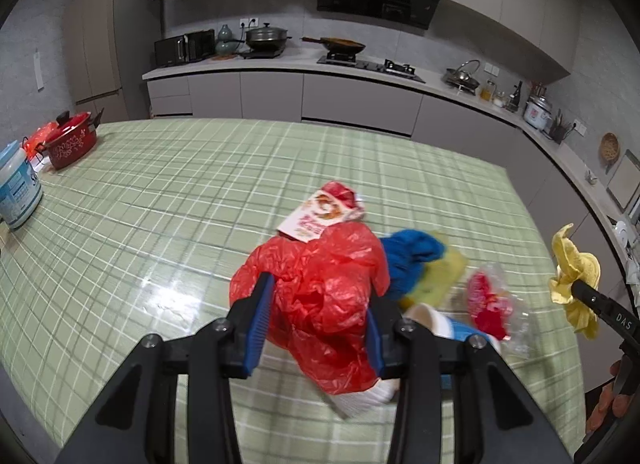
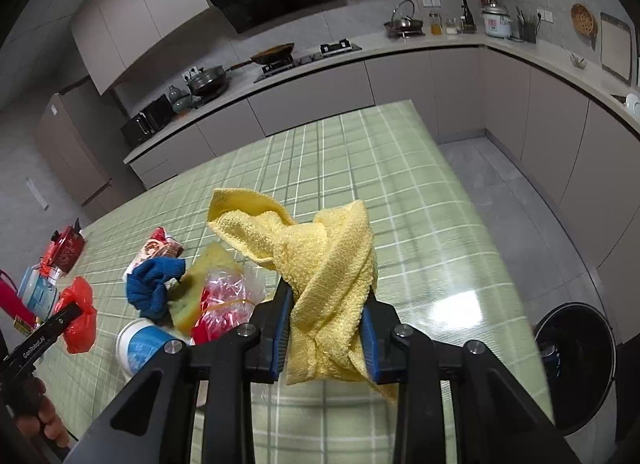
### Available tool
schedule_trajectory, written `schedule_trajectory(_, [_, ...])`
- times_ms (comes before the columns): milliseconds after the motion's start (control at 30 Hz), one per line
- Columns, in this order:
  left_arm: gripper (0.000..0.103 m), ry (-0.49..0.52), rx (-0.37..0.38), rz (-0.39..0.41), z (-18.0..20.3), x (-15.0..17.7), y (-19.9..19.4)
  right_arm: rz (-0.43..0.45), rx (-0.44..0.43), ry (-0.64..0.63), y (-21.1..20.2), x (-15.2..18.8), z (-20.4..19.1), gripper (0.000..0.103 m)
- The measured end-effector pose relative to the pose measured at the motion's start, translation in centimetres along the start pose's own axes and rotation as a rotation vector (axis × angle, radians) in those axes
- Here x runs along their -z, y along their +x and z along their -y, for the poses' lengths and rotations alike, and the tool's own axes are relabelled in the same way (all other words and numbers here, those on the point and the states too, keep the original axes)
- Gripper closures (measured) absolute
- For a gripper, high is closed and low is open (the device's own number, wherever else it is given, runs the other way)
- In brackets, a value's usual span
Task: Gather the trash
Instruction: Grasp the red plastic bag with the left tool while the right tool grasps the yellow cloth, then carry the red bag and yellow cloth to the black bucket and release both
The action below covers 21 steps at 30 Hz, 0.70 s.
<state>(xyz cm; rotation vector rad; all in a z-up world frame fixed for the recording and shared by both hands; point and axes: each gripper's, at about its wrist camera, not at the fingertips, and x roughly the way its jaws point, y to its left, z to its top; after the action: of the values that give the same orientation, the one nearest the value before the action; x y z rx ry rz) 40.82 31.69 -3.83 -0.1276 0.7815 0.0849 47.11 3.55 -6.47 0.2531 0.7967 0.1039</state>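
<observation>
Red bag [image 1: 320, 296] gripped by left claw [image 1: 318, 324] | yellow cloth [image 2: 328, 280] gripped by right claw [image 2: 326, 328] near table edge [image 2: 472, 200]

I am seeing my left gripper [image 1: 318, 328] and right gripper [image 2: 326, 328] showing matte black angular arms, round silver screws and ribbed blue finger pads [image 1: 260, 316]; white lettering is marking their sides.

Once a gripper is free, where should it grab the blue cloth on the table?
Take the blue cloth by its raised crumpled hump, coming straight down from above. It lies bunched among the sponge, the clear bag and the cup, so a side approach would likely hit those.
</observation>
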Motion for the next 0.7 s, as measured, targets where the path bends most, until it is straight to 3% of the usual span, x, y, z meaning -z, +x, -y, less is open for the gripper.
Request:
schedule_trajectory(400, [0.061, 0.01, 0.041, 0.025, 7.7, 3.9, -5.1, -0.012, -0.065, -0.031, -5.5, 2.1, 5.4, 0.071])
schedule_trajectory(600, [0.061, 0.078, 0.123, 0.007, 11.5, 5.5, -6.3, -0.002, -0.047, -0.001, -8.3, 3.6, 8.2, 0.071])
schedule_trajectory(700, [0.061, 0.149, 0.199, -0.001, 13.7, 6.1, -6.3, 0.015, -0.015, 0.04, -9.8, 4.6, 9.4, 0.071])
